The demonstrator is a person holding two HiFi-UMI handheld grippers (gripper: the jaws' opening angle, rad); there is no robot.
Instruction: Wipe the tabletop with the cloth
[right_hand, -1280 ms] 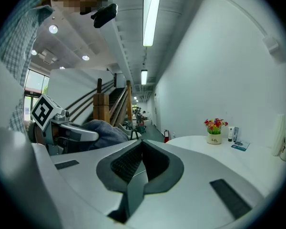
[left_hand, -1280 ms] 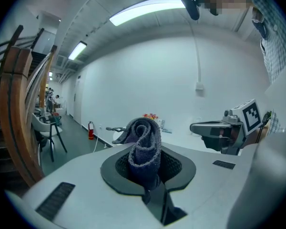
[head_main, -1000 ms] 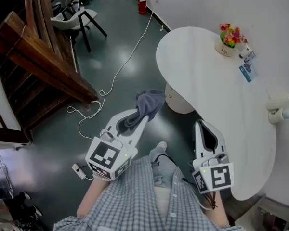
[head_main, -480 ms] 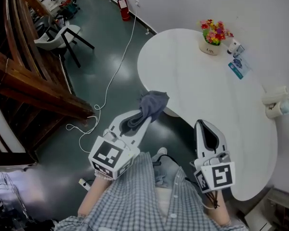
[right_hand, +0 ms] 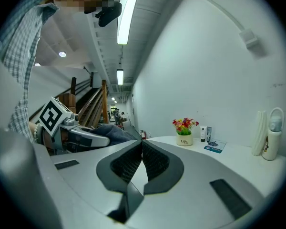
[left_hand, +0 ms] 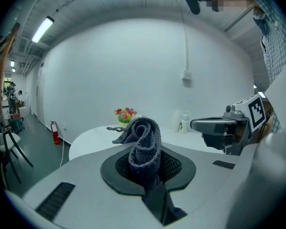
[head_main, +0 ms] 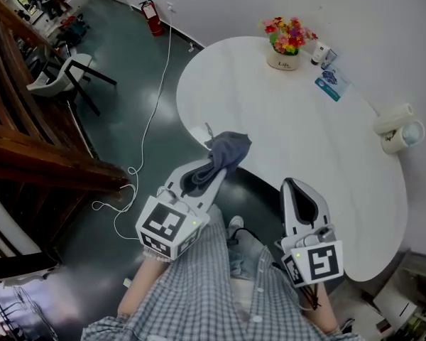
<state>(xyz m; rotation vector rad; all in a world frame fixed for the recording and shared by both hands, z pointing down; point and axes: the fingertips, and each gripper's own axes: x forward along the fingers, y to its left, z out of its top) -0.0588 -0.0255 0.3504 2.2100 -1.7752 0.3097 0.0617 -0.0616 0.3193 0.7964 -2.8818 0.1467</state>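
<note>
A grey-blue cloth (head_main: 224,153) hangs bunched from my left gripper (head_main: 204,170), whose jaws are shut on it. It is held in the air by the near left edge of the white round table (head_main: 270,112). In the left gripper view the cloth (left_hand: 144,144) stands up in a roll between the jaws. My right gripper (head_main: 302,201) hovers above the table's near edge, jaws shut with nothing between them. The right gripper view shows that gripper (right_hand: 141,149) shut, the cloth (right_hand: 109,133) at its left.
A flower pot (head_main: 286,41), small bottles (head_main: 322,54) and a blue card (head_main: 332,85) sit at the table's far side. A white cup holder (head_main: 395,128) lies at its right edge. A chair (head_main: 65,78), a fire extinguisher (head_main: 152,17), a floor cable (head_main: 148,126) and wooden stairs (head_main: 28,155) stand to the left.
The view has swung, so the table now sits closer and more central. Both grippers keep their pose; the left one still carries the cloth, now reaching the table's edge.
</note>
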